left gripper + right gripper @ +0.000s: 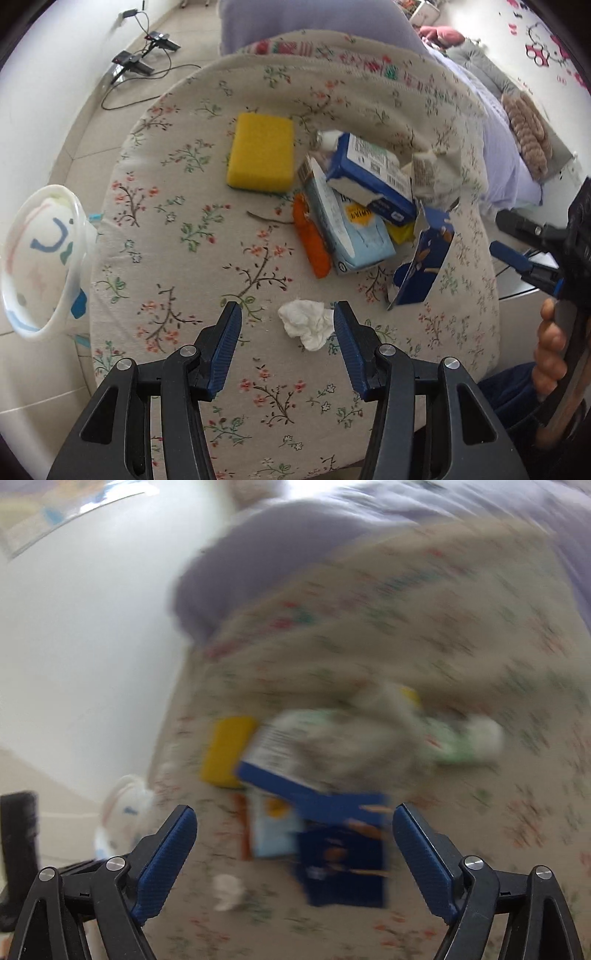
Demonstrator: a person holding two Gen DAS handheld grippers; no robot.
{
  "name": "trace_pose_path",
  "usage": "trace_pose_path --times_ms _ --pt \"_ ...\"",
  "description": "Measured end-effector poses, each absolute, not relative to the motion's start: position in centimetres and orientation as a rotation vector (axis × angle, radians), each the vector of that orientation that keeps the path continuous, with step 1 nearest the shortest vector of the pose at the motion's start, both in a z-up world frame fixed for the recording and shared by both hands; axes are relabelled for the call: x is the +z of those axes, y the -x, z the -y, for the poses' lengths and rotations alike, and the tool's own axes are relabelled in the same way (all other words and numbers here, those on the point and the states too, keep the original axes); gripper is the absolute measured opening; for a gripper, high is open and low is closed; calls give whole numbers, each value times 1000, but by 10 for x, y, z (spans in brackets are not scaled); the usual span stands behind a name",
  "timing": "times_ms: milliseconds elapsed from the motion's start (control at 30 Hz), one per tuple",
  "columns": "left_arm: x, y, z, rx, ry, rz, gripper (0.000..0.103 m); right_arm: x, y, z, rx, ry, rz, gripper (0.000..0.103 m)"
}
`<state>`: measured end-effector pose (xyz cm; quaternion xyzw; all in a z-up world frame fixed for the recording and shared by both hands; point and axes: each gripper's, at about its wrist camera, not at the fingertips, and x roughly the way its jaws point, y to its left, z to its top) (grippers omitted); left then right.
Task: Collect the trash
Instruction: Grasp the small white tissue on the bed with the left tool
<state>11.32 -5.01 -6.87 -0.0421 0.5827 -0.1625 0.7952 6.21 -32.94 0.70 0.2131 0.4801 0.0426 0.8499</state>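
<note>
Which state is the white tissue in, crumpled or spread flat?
Crumpled: the white tissue sits bunched in a wrinkled lump on the floral cloth.

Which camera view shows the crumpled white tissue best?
The left wrist view: the tissue lies sharp on the flowered cloth, between the open left gripper fingers. The right wrist view shows it only as a small blurred white blob.

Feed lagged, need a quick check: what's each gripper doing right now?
Left gripper: open, empty, jaws on either side of the crumpled tissue.
Right gripper: open, empty, above the dark blue box; view blurred.
</note>
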Motion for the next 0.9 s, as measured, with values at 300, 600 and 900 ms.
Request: trace_pose_path --times_ms 300,600,900 --pt "-98 -109 85 -337 3 -1303 55 -28 -68 367 83 -596 -1149 90" --pt "-112 -112 93 -313 -50 -1308 19 -38 -74 338 123 -508 -1206 90" --pt "-83 -117 53 -324 115 -1252 18 -48 -81 327 121 -447 -1227 90"
